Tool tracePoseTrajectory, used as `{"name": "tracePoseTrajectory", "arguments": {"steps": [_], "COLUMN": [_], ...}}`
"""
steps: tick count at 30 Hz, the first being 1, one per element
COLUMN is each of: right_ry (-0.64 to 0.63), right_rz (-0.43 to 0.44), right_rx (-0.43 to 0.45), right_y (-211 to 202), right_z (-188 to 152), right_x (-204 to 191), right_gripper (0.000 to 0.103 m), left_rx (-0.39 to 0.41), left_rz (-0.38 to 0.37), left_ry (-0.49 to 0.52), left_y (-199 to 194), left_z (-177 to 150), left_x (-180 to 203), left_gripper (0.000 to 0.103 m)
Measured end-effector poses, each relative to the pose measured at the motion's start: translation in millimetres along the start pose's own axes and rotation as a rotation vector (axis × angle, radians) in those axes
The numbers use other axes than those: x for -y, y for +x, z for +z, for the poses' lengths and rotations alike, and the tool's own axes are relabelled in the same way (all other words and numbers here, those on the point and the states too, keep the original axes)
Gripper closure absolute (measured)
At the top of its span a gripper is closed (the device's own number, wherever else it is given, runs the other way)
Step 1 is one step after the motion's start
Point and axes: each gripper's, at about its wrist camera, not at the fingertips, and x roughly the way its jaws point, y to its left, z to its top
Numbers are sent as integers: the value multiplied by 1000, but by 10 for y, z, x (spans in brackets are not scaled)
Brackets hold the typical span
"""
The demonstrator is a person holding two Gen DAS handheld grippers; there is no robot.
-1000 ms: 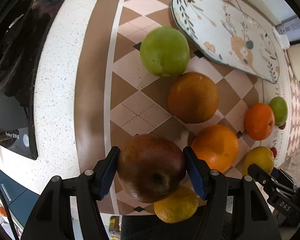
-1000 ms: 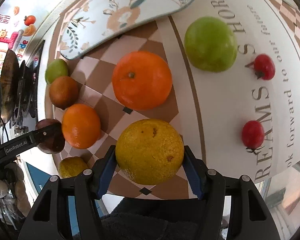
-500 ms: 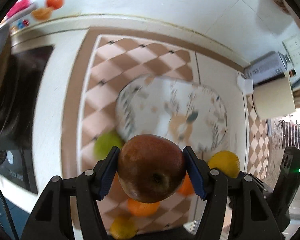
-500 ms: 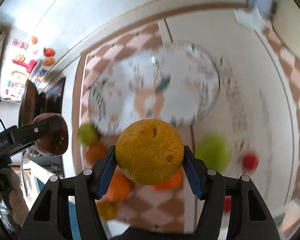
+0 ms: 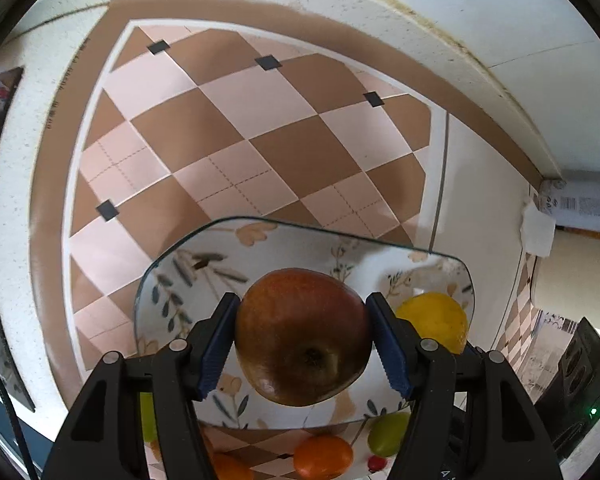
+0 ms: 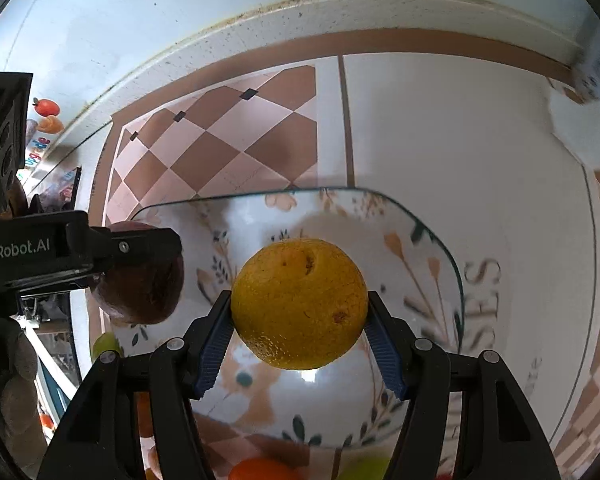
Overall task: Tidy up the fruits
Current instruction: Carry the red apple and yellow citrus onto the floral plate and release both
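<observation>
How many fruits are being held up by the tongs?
2. A dark red apple is squeezed in the left tongs and a yellow-orange citrus fruit in the right tongs, both over the flowery plate. More fruits lie below, partly hidden.

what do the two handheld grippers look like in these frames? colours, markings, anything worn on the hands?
Both match: black plastic bodies, silver screws, ribbed blue pads on the fingers. The left hand-held gripper carries white "enRobot.AI" lettering on its side, seen from the right wrist; a grey knit glove shows beneath it. The right hand-held gripper shows no lettering here.
</observation>
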Motion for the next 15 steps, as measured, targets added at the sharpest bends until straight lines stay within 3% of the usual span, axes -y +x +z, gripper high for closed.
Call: {"name": "tracePoseTrajectory", "arguments": {"steps": [8, 13, 14, 15], "right_ry": [-56, -52, -48, -39], "right_rz": [33, 52, 56, 71], "right_rx": [-44, -66, -70, -82], "right_y": [88, 111, 146, 147], "right_z": [171, 213, 241, 236], "right_x": [-4, -14, -38, -16], "right_gripper": [36, 36, 35, 32], "left_rx": [-71, -70, -65, -58], "left_rz": [7, 20, 16, 7], "left_ry": [-40, -29, -30, -32], "left_y": [187, 206, 199, 190], "left_z": [54, 42, 49, 57], "left_x": [7, 60, 69, 86], "left_gripper": [40, 39, 38, 29]}}
